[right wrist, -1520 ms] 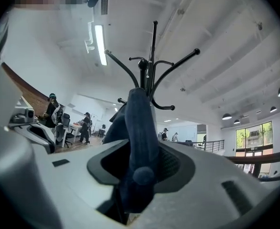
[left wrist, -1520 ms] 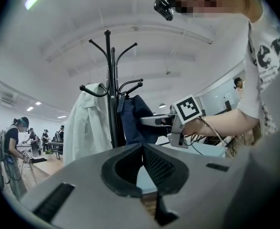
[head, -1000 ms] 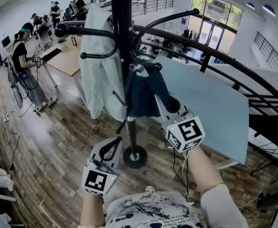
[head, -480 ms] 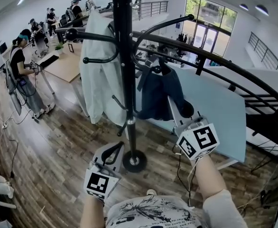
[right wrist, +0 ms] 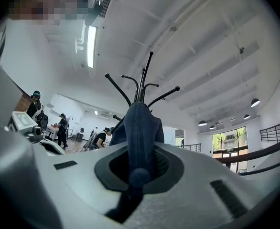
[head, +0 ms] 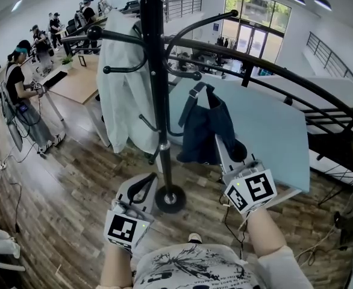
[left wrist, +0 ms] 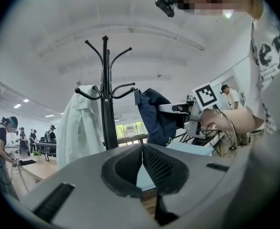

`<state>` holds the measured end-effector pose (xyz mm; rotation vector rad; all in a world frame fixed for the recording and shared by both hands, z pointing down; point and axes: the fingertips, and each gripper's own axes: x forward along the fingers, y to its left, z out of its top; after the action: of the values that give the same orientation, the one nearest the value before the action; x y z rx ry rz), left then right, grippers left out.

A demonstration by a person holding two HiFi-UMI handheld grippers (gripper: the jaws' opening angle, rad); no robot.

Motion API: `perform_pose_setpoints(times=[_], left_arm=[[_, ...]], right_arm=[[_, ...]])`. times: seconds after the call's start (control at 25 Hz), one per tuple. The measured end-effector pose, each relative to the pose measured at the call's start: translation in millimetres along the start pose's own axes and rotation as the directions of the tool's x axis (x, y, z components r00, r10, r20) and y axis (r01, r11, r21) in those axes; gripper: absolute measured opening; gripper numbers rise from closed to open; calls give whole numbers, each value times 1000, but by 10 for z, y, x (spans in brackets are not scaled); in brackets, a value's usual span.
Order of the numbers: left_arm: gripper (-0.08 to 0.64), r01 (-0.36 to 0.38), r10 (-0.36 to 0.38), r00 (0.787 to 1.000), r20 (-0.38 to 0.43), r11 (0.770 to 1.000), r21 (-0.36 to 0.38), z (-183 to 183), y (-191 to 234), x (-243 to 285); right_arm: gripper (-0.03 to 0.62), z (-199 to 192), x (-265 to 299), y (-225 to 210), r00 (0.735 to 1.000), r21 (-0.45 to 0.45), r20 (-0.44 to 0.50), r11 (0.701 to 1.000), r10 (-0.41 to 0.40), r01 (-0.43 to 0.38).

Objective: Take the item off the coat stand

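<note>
A dark navy cloth item [head: 203, 131] hangs to the right of the black coat stand [head: 157, 101]. Its grey strap [head: 194, 95] sits right at the tip of a lower hook; I cannot tell whether they touch. My right gripper [head: 220, 138] is shut on the item's right side. In the right gripper view the navy cloth [right wrist: 140, 123] fills the gap between the jaws, with the stand's hooks [right wrist: 140, 87] behind it. My left gripper [head: 146, 182] is low near the stand's base, shut and holding nothing. The left gripper view shows its closed tips [left wrist: 141, 149] and, beyond them, the item [left wrist: 156, 118].
A white coat [head: 125, 77] hangs on the stand's left hooks. A light blue table [head: 267, 131] stands behind the item, and a black curved railing [head: 273, 71] runs above it. The stand's round base [head: 169, 198] rests on the wood floor. People work at desks far left [head: 23, 89].
My right gripper has carried the navy item to the right, away from the pole and out along the hook. The left gripper has stayed low by the base.
</note>
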<state>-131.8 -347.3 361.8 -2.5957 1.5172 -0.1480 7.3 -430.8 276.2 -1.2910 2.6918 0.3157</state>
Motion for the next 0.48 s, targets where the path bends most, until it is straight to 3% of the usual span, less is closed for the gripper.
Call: perform_pose_setpoints(times=[0.48], left_arm=[[5,23,-23,999,39,1000,-15,9,-19,-172]], right_arm=[[5,-789,-446,247,984,-29,-160,996,-85,82]])
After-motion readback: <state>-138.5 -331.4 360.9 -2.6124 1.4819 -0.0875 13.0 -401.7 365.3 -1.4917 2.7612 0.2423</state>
